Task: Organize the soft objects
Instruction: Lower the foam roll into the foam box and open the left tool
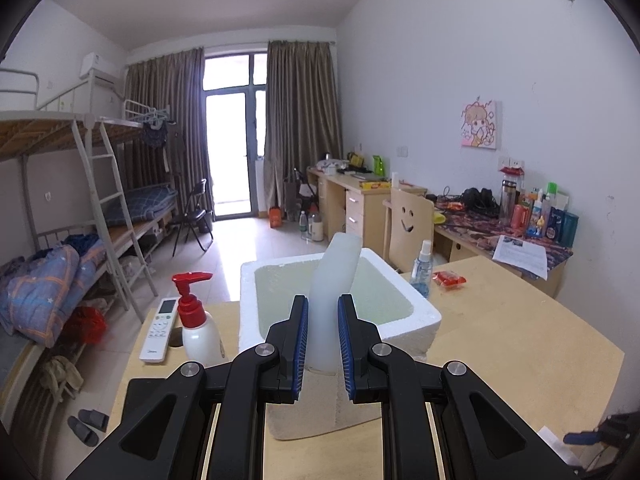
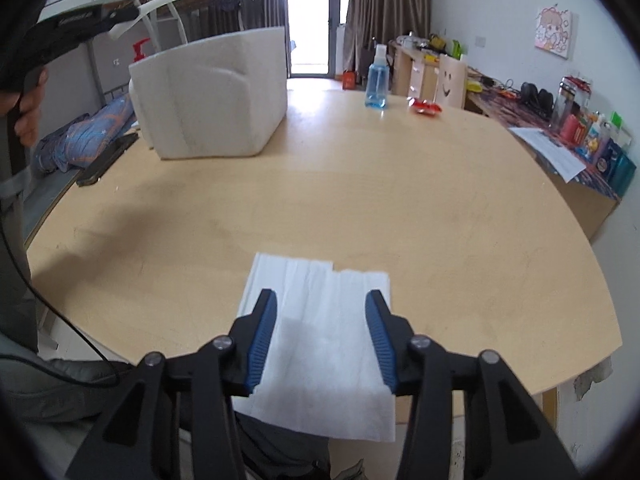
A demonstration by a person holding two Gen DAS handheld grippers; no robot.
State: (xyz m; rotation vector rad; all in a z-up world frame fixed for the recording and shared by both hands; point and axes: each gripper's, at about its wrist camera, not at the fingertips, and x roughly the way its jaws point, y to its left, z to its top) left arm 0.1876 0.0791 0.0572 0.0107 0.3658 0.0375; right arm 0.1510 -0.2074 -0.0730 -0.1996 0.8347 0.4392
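Your left tongs (image 1: 323,338) are clamped on a soft, translucent white strip (image 1: 334,280), w/ the blue pads pressed in on both sides. The strip stands up out of the grip and leans over the white foam box (image 1: 416,320), which sits on the surface (image 1: 500,340) just ahead. The inside of the box looks empty as far as the left cam shows, so I'd judge nothing is stowed yet & this strip is the first one going in.

Your right tongs (image 2: 321,338) are apart, pads clear of anything, hovering over a flat white tissue sheet (image 2: 320,320) that lies at the near edge of the surface and hangs a bit past it. Can't tell if the tips touch the sheet; nothing is gripped there.

Progress, as a judgement: early. One soft item in hand and near the box, one more still lying loose. Left to do: drop the strip in, then pinch the tissue and carry it over too.

Other stuff on the surface, prob. not part of the job: blue spray bottle (image 2: 376,80), red packet (image 2: 427,106), pump bottle w/ red top (image 1: 198,328) & a remote (image 1: 159,330) beside the box.

Watch the tissue: thin & flat, likely hard to pinch w/o sliding it off the edge.
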